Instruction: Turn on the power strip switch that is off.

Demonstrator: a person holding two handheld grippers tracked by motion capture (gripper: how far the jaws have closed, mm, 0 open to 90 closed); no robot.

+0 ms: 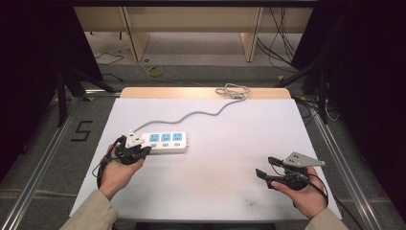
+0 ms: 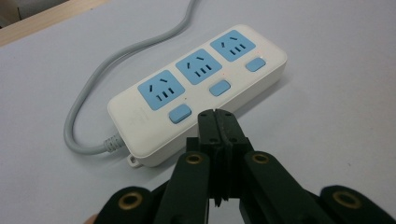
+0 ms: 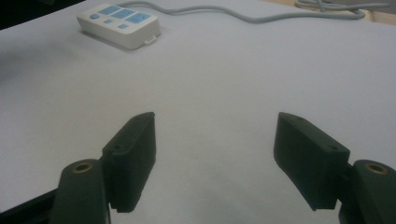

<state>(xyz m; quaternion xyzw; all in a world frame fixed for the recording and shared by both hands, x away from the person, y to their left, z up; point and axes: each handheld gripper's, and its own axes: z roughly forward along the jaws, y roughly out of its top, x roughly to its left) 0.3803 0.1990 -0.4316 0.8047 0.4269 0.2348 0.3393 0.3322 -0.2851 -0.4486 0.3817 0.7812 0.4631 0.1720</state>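
**Closed Left Gripper Poised at the Power Strip**

Meanwhile, a white power strip (image 1: 165, 142) lay on the white table (image 1: 225, 163), left of centre, with three blue sockets and three blue switches along its top. Its grey cord (image 1: 191, 115) left the end nearest the person's left hand, curled round and ran across the surface to a loose coil at the far wooden edge.

The left gripper (image 1: 143, 151) sat at the strip's near left end. In the left gripper view its jaws were pressed flat together with nothing between them, and the tips (image 2: 217, 116) stood just beside the first blue switch (image 2: 180, 113), at the strip's near long edge. Whether the tips actually touched the casing could not be told.

The right gripper (image 1: 265, 167) was held well apart from the strip, low over the right side of the table, pointing towards the left. Its jaws were spread wide and empty, with bare tabletop showing between them in the right gripper view, where the strip (image 3: 119, 25) appeared far off at the upper left.
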